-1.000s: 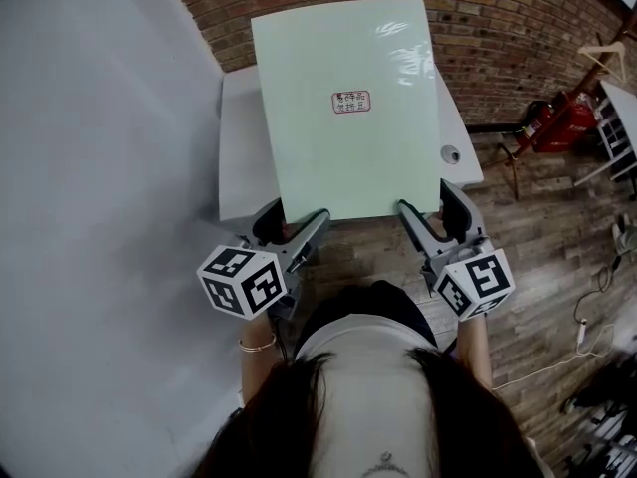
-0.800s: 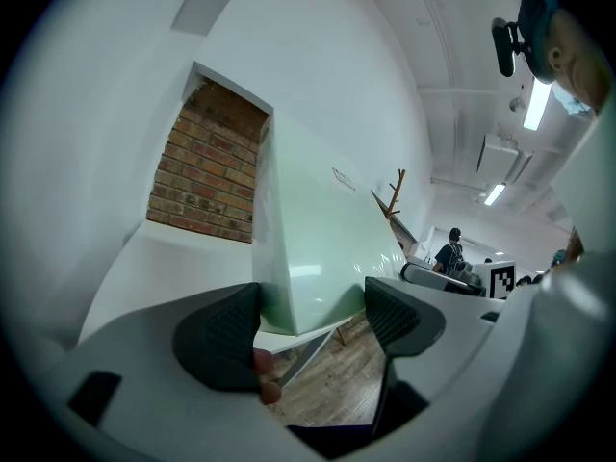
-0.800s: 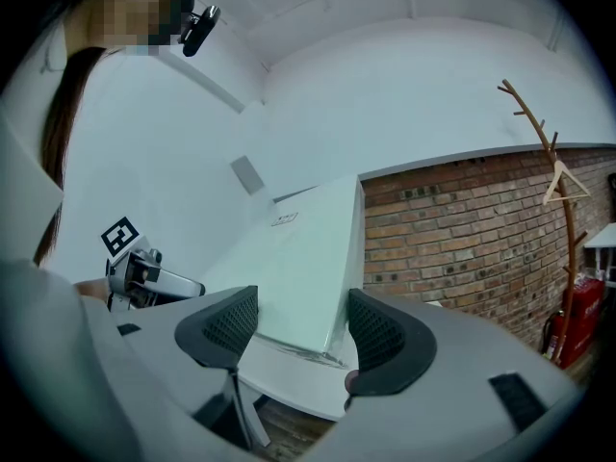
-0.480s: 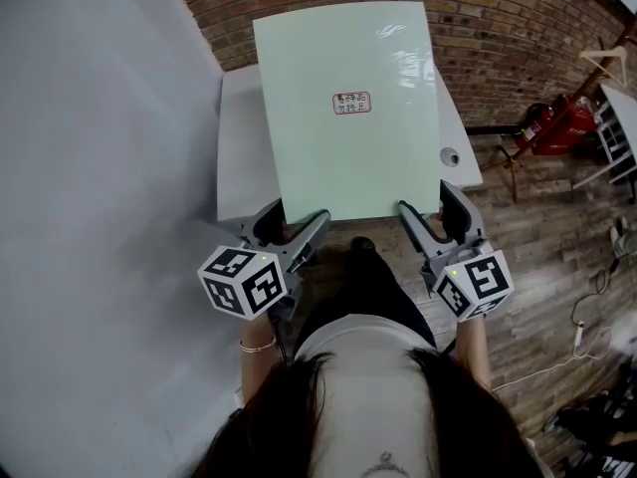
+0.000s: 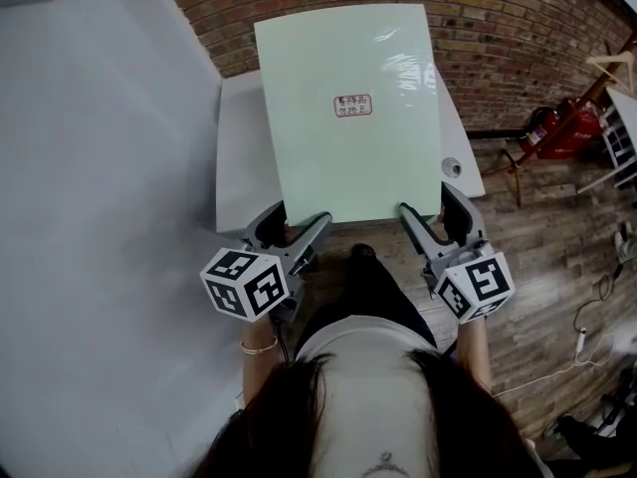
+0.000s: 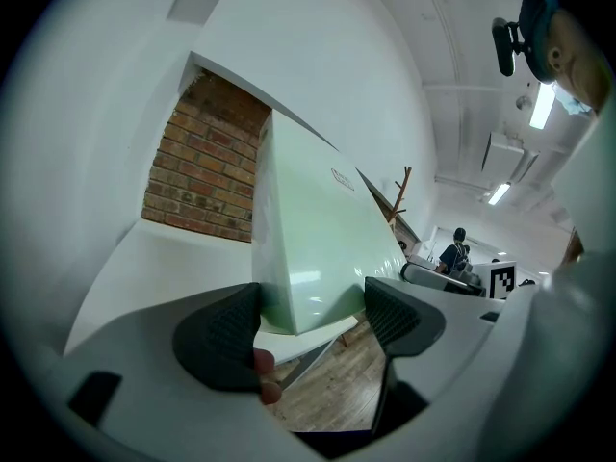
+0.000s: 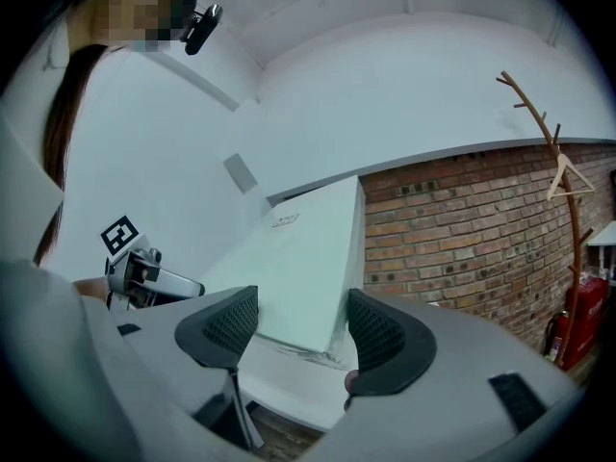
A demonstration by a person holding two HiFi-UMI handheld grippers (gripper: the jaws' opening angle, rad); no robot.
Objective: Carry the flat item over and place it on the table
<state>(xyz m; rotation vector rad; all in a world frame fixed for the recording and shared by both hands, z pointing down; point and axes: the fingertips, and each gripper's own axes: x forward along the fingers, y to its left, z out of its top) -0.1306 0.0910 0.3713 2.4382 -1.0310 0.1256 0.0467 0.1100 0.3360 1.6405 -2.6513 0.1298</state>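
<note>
Over table point(image 5: 239, 157), board point(image 5: 348, 118) lengthwise toward wall point(image 5: 498, 28)

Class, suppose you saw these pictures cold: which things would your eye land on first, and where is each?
First, the big pale green panel at the centre of the head view, with a small red-printed label near its middle, hiding much of the white table behind it. Next, the left tool and right tool clamped on its near edge, each with a black-and-white marker cube. Behind runs a red brick wall.
</note>
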